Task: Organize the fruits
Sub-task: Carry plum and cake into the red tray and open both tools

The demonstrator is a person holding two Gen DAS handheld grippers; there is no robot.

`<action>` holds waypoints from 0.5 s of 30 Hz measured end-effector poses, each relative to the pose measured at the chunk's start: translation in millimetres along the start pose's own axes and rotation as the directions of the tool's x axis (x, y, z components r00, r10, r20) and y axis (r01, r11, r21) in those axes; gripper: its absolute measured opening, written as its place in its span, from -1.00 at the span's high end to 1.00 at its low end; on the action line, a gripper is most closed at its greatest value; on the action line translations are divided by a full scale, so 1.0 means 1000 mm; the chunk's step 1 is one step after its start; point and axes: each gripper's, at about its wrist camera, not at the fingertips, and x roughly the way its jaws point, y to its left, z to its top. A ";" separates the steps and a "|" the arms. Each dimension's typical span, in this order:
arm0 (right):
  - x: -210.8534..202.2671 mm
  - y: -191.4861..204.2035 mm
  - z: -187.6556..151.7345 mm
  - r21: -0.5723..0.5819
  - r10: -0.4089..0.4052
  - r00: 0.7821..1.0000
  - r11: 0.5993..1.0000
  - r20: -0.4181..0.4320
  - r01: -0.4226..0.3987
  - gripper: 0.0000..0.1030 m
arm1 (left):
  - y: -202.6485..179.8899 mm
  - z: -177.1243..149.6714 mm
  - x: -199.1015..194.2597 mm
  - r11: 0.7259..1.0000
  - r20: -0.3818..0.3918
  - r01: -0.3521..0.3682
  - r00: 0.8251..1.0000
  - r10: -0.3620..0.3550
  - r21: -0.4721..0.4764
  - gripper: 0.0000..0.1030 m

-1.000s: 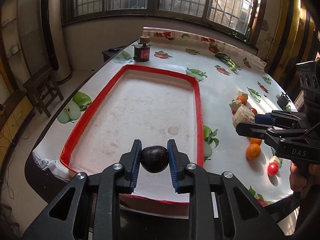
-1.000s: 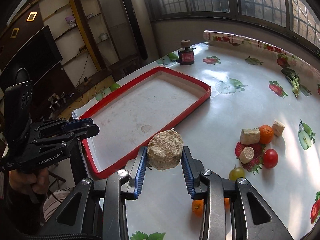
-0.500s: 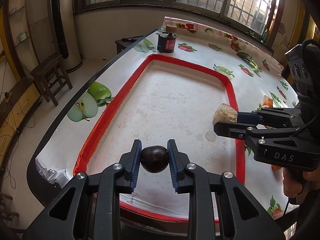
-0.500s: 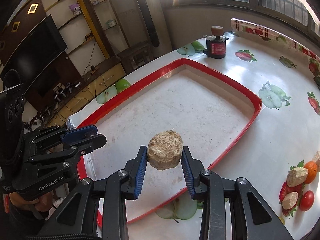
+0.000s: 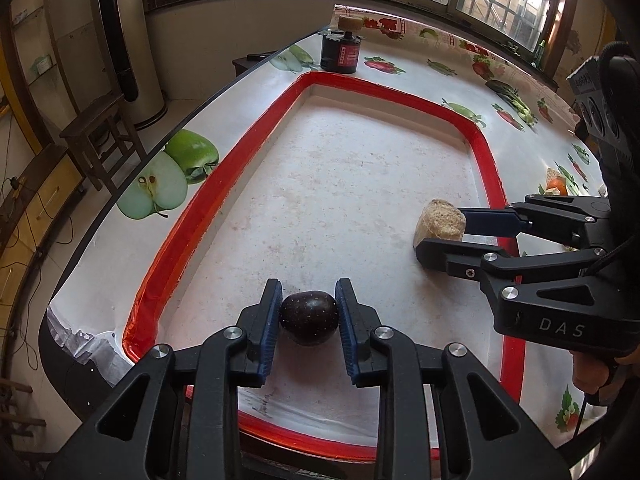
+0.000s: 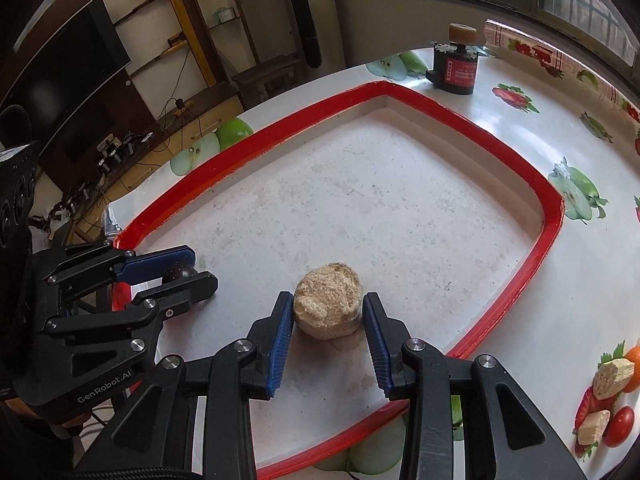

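We have both grippers low over the red-rimmed tray on the table.

Our left gripper has a dark, round plum between its blue pads, near the tray's near left corner. The pads sit at the plum's sides, and the plum seems to rest on the tray floor. In the right wrist view the plum peeks out between the left gripper's fingers, just inside the tray rim.

Our right gripper brackets a rough, tan lump that sits on the tray floor. Its left pad is at the lump's side; a narrow gap shows at the right pad, so the jaws look slightly apart and not clamping. In the left wrist view the lump lies near the tray's right rim, well apart from the plum.

Outside the tray, to the right, lie an orange, a red tomato and two more tan chunks. A dark jar with a cork top stands beyond the tray's far end.
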 end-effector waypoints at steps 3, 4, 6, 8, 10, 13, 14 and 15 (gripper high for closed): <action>-0.007 -0.001 -0.001 0.004 -0.008 1.000 1.000 0.015 0.008 -0.04 | 0.000 0.000 -0.004 1.000 0.002 -0.024 1.000 0.024 -0.006 0.26; -0.012 -0.001 -0.002 0.004 -0.007 1.000 1.000 0.022 0.007 -0.04 | 0.000 -0.001 -0.007 1.000 0.009 -0.030 0.999 0.030 -0.008 0.14; -0.023 -0.002 -0.004 0.006 -0.006 0.999 1.000 0.039 0.006 -0.04 | 0.000 0.000 -0.013 0.999 0.021 -0.036 0.999 0.036 -0.013 0.09; -0.037 -0.003 -0.009 0.011 -0.003 0.998 1.000 0.060 0.002 -0.05 | -0.001 0.000 -0.020 0.999 0.036 -0.036 0.999 0.036 -0.015 0.09; -0.051 -0.006 -0.014 0.020 -0.003 0.997 1.000 0.082 0.001 -0.10 | -0.004 -0.001 -0.027 0.999 0.047 -0.035 0.998 0.035 -0.011 0.09; -0.074 -0.010 -0.027 0.034 -0.006 0.993 0.999 0.117 0.002 -0.14 | -0.009 -0.001 -0.033 1.000 0.058 -0.031 0.998 0.031 -0.005 0.09; -0.082 -0.012 -0.031 0.042 -0.010 0.992 0.999 0.126 0.005 -0.15 | -0.011 -0.001 -0.035 1.000 0.061 -0.030 0.998 0.030 -0.004 0.09; -0.088 -0.014 -0.036 0.048 -0.016 0.991 0.999 0.135 0.009 -0.15 | -0.013 -0.002 -0.038 1.000 0.064 -0.028 0.998 0.029 -0.003 0.09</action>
